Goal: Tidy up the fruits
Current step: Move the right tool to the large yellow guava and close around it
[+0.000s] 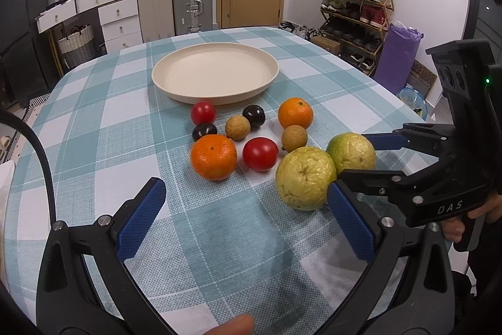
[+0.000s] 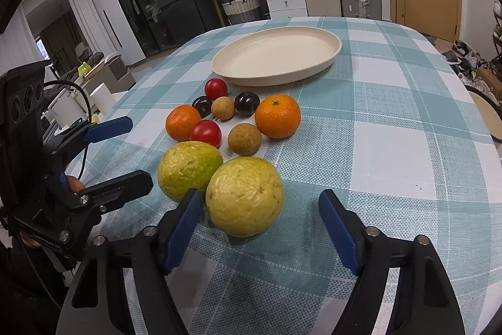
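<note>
Two yellow-green guavas lie side by side on the checked cloth. My right gripper (image 2: 260,225) stands open around one guava (image 2: 244,197), with its left pad close to the fruit and a clear gap at its right pad. In the left wrist view the right gripper (image 1: 353,156) brackets that guava (image 1: 351,153). The other guava (image 1: 304,178) (image 2: 188,168) lies beside it. My left gripper (image 1: 248,212) (image 2: 139,149) is open and empty, short of the fruit. Behind lie an orange (image 1: 213,157), a second orange (image 1: 295,112), tomatoes, dark plums and brown longans. A cream plate (image 1: 215,71) (image 2: 276,55) sits empty.
The round table with its teal checked tablecloth (image 1: 94,121) drops away at left and right. A round cream seat (image 2: 484,115) stands by the table's right edge. Suitcases, drawers and a shoe rack (image 1: 357,8) stand beyond the far edge.
</note>
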